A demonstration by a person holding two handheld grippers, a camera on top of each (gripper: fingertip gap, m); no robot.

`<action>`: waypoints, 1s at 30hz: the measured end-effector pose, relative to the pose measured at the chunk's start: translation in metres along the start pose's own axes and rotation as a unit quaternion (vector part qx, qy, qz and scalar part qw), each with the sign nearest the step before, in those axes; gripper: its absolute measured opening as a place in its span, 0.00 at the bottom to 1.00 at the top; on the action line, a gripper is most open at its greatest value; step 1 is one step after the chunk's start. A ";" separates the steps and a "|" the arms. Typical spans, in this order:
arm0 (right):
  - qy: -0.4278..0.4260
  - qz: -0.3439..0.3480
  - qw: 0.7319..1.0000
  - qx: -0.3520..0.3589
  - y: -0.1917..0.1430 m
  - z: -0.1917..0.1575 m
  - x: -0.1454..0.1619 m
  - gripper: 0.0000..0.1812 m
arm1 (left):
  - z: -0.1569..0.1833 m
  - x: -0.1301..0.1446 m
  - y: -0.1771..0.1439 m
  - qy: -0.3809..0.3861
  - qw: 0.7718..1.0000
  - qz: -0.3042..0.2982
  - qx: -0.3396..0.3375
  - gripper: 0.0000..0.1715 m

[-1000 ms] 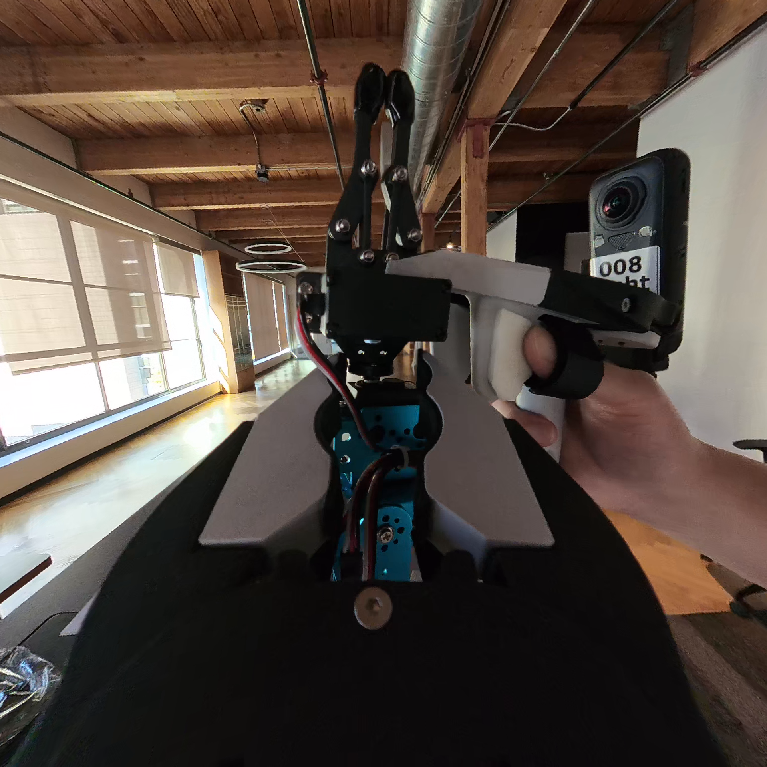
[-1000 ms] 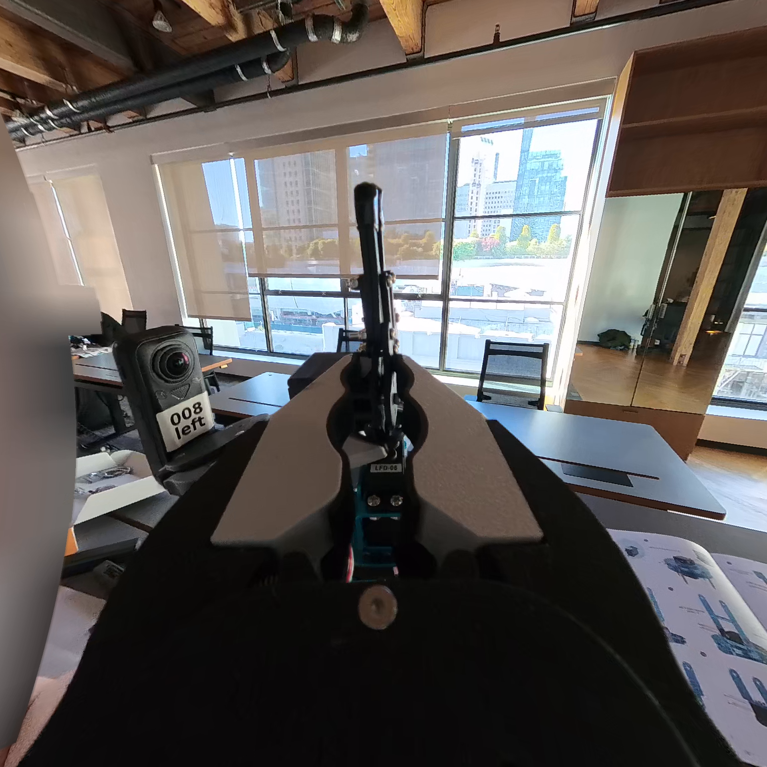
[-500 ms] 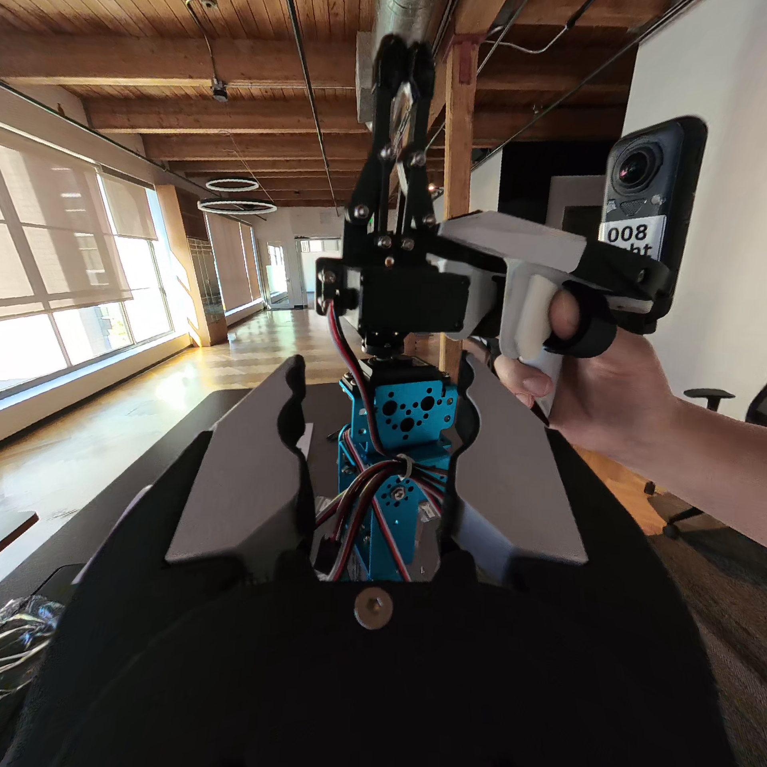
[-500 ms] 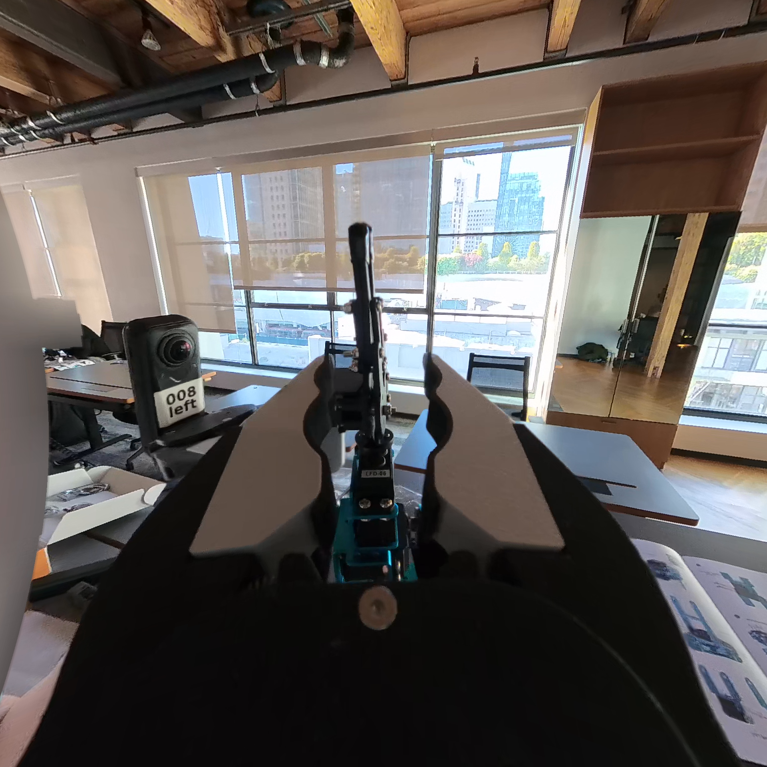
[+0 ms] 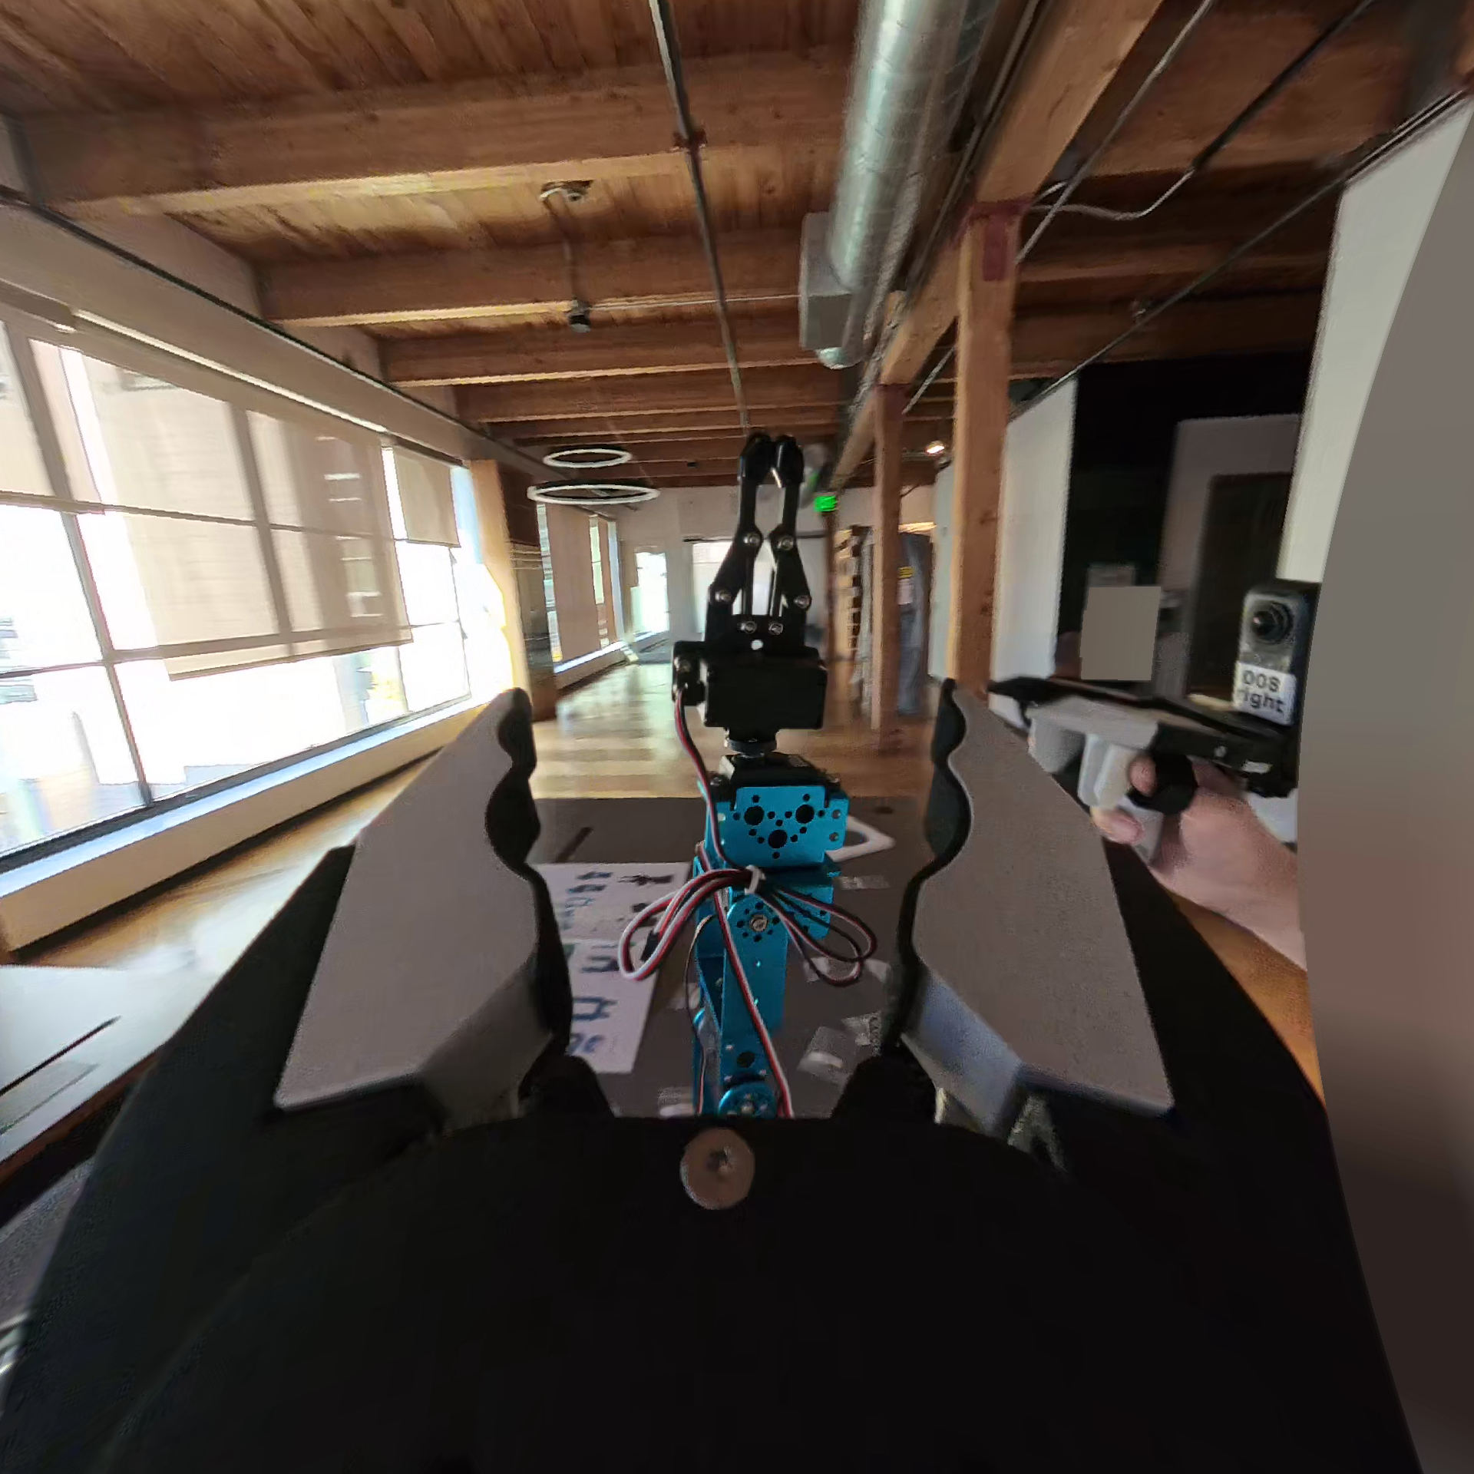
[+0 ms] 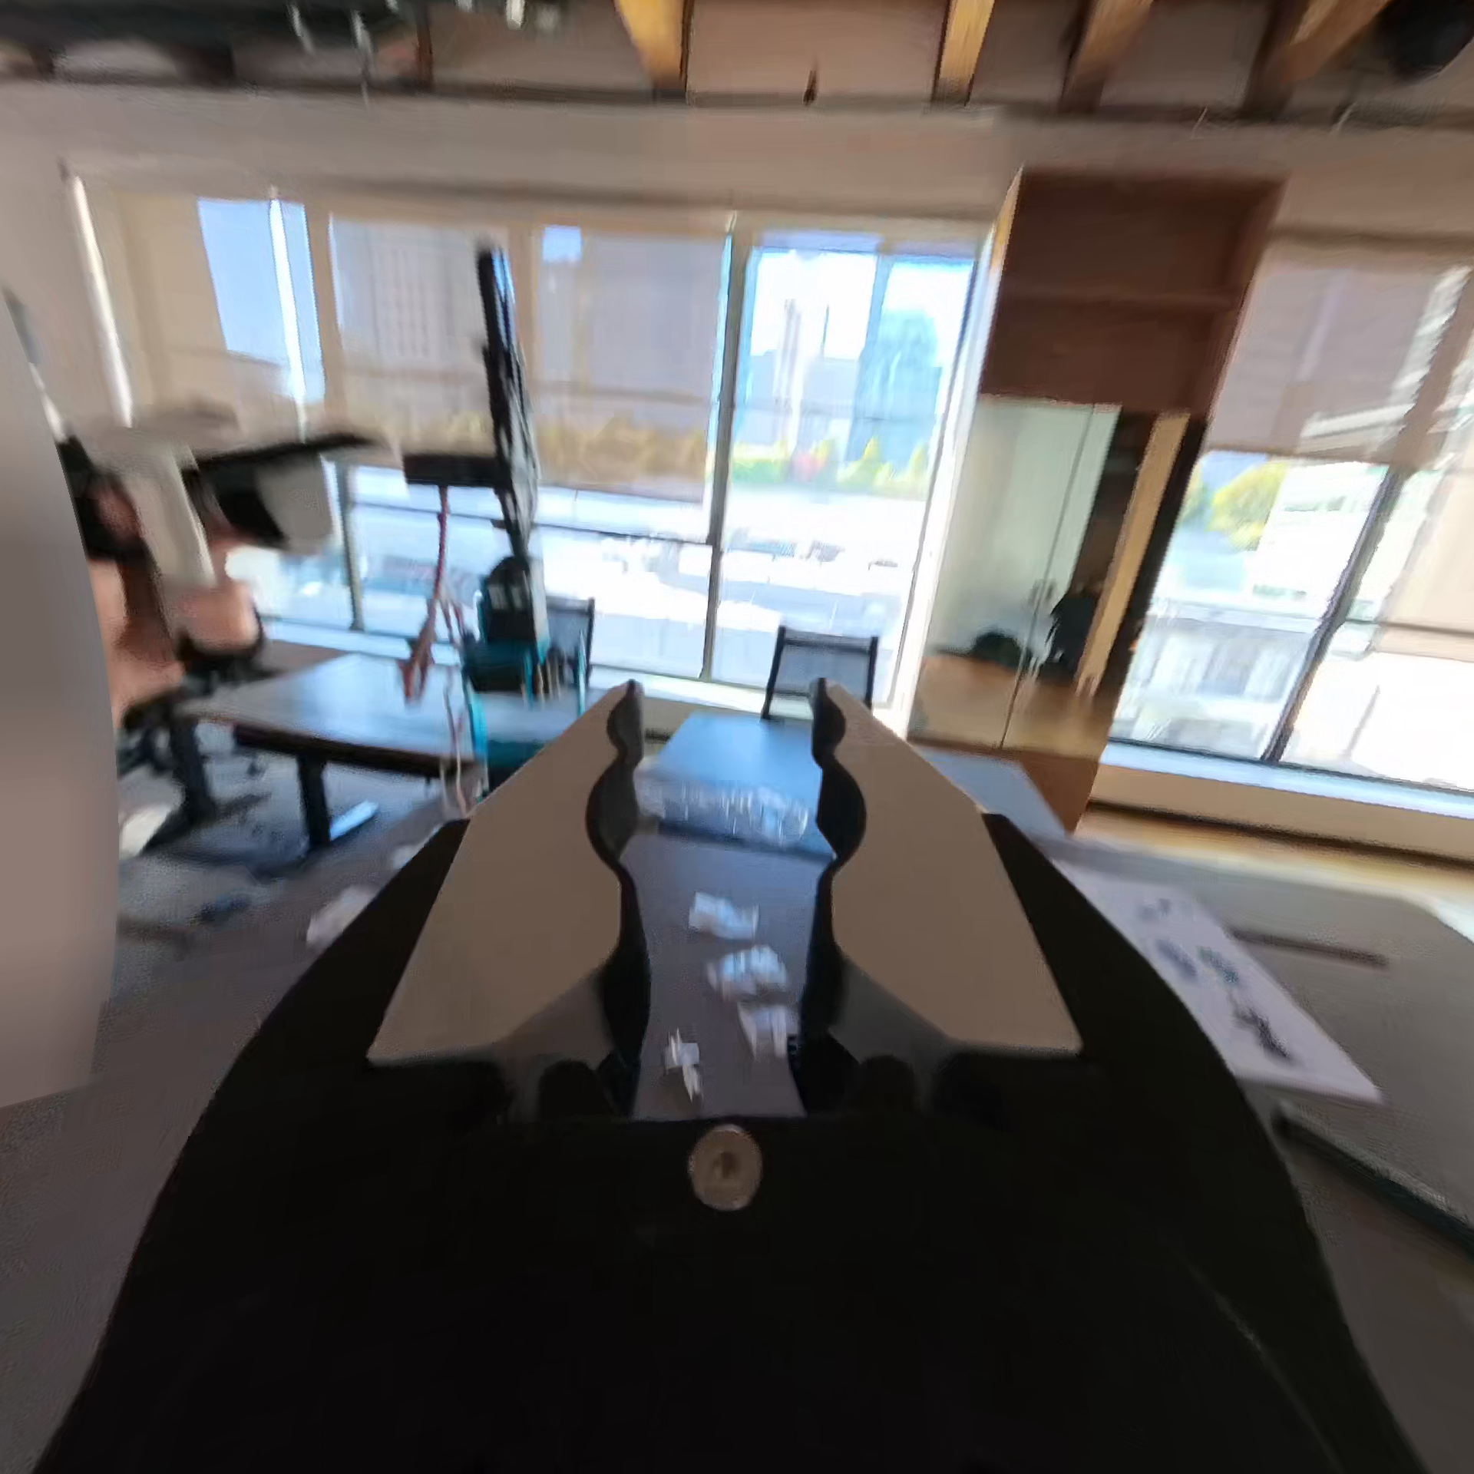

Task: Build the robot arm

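A small blue robot arm [image 5: 770, 829] with a black claw [image 5: 767, 494] on top stands upright on a dark table [image 5: 614, 817]. Red, white and black wires loop from it. My left gripper [image 5: 730, 710] is open wide and empty, with the arm standing apart between and beyond its fingers. The right gripper [image 5: 1148, 730], held by a hand [image 5: 1212, 853], shows off to the right of the arm. In the blurred right wrist view my right gripper [image 6: 726, 706] is open and empty, and the robot arm [image 6: 510, 630] stands to its left, apart from it.
A printed instruction sheet [image 5: 606, 917] lies left of the arm's base and shows in the right wrist view [image 6: 1212, 989]. Small clear parts bags [image 6: 738, 965] lie scattered on the table [image 6: 718, 869]. Desks, chairs [image 6: 821, 670] and large windows stand beyond.
Both grippers were closed around the small robot arm; they have opened and drawn back from it. The right gripper has swung away to the right, and the arm now stands free.
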State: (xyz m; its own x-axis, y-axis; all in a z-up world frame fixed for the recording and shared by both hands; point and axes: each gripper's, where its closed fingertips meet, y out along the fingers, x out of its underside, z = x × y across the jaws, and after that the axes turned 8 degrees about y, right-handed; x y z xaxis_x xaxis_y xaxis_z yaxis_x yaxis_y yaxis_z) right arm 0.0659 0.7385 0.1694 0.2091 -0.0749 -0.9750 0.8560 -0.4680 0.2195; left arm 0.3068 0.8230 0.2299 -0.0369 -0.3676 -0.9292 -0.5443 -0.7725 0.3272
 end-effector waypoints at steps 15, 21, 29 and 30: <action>-0.181 -0.408 0.825 -0.346 -0.025 0.054 0.247 0.05 | 0.184 0.142 -0.022 -0.077 0.959 -0.218 -0.165 0.28; -0.266 -0.450 0.737 -0.428 0.006 0.047 0.300 0.05 | 0.226 0.162 0.008 -0.097 0.961 -0.223 -0.136 0.25; -0.240 -0.512 0.670 -0.481 0.003 0.047 0.339 0.08 | 0.223 0.184 0.009 -0.105 0.951 -0.246 -0.155 0.25; -0.239 -0.516 0.663 -0.486 0.003 0.048 0.341 0.09 | 0.222 0.185 0.009 -0.103 0.948 -0.251 -0.163 0.25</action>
State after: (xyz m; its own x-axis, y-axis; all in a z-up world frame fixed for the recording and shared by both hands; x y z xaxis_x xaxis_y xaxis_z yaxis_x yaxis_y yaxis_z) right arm 0.1169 0.6697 -0.1646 -0.7006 -0.5364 -0.4706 0.3754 0.2838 -0.8823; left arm 0.1086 0.8630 0.0233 -0.0237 0.1726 -0.9847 -0.2497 -0.9548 -0.1614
